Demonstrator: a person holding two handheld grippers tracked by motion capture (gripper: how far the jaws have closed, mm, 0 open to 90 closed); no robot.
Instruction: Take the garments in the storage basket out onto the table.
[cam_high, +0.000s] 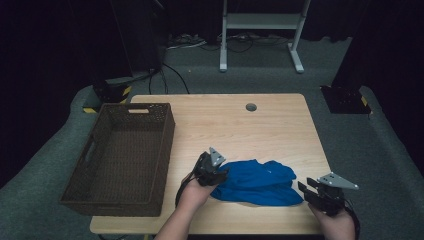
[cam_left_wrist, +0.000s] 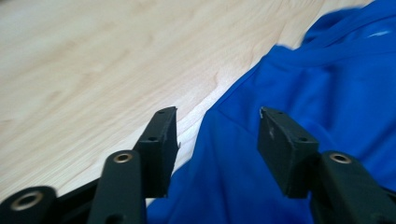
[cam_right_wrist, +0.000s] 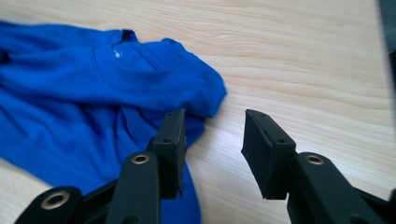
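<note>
Now the 2 grippers, left gripper and right gripper, are flanking the crumpled blue shirt, jaws spread, likely readying to grasp its edges.

The blue garment is soft matt cloth, finely knit and creased, with no sheen. Between the jaws of the left gripper it lies in loose folds, and its stitched collar edge shows just left of the right gripper. Both grippers have matt black plastic jaws with slightly rough, grainy pads and brass-coloured metal rivets (dull, not polished). Under them the table is pale wood-grain laminate, smooth with a faint satin gloss. Well off to the left gripper's left, the basket is dark brown woven wicker, coarse and matt.
</note>
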